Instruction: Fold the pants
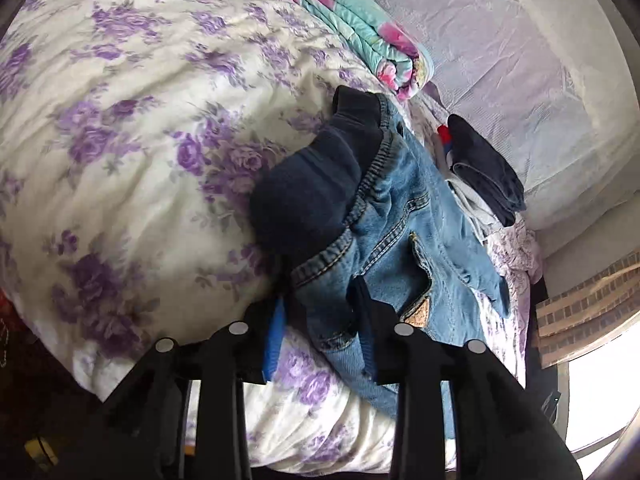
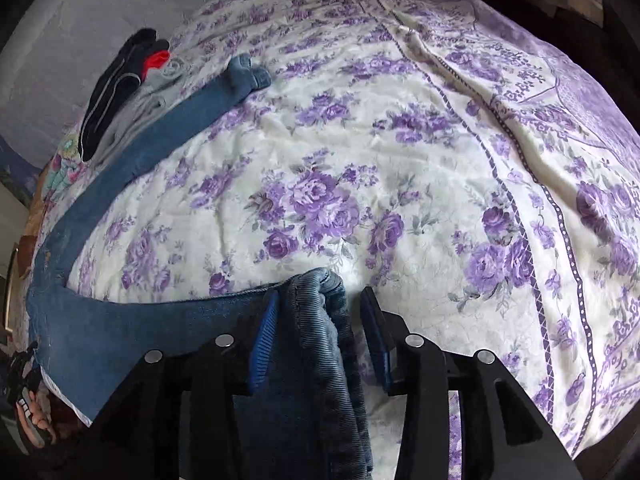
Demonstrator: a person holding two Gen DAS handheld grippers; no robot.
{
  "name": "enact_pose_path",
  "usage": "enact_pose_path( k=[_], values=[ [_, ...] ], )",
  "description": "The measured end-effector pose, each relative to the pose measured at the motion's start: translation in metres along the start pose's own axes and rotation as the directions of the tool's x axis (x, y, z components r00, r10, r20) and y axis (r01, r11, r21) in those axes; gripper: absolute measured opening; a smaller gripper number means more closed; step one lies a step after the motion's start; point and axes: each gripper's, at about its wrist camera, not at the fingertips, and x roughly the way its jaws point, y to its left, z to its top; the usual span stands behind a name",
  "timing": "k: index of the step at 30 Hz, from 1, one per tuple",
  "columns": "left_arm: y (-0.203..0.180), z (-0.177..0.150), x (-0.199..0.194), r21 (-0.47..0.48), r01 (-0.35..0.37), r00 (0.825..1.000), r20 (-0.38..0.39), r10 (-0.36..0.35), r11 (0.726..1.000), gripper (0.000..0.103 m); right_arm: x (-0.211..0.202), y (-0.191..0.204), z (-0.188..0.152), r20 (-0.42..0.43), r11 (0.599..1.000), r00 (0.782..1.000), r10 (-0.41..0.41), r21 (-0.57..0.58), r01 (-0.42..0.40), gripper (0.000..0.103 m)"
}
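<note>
Blue jeans (image 1: 400, 216) with a dark fleece lining (image 1: 308, 196) lie on a bed with a purple-flowered cover (image 1: 132, 132). In the left wrist view my left gripper (image 1: 320, 320) has its jaws wide apart around the waistband, with denim between the blue pads. In the right wrist view one leg runs away to its cuff (image 2: 248, 74), and the other leg's hem (image 2: 320, 300) lies between the pads of my right gripper (image 2: 320, 320), whose jaws stand apart; the right pad does not touch the cloth.
A stack of folded dark and grey clothes (image 2: 120, 96) lies beside the far leg; it also shows in the left wrist view (image 1: 484, 168). A rolled teal and pink quilt (image 1: 360, 36) and pale pillows (image 1: 540, 60) lie beyond.
</note>
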Motion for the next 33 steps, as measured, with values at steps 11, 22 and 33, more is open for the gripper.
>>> enact_pose_path(
  k=[11,22,33],
  values=[
    [-0.135,0.006,-0.020,0.459,-0.199,0.972,0.206,0.114,0.866,0.087,-0.038,0.089,-0.036,0.139,0.970,0.988,0.068,-0.241,-0.032,0.059],
    [-0.102,-0.009,0.037,0.445,-0.294,0.956,0.120,0.269,0.846,0.082,-0.043,0.055,-0.057,0.221,0.983,0.970,0.100,-0.172,-0.062,0.058],
    [-0.136,-0.048,0.087,0.622,-0.225,0.956,-0.008,0.293,0.750,0.097,-0.043,0.029,-0.066,0.197,0.994,0.980,0.019,-0.106,0.002,0.065]
  ],
)
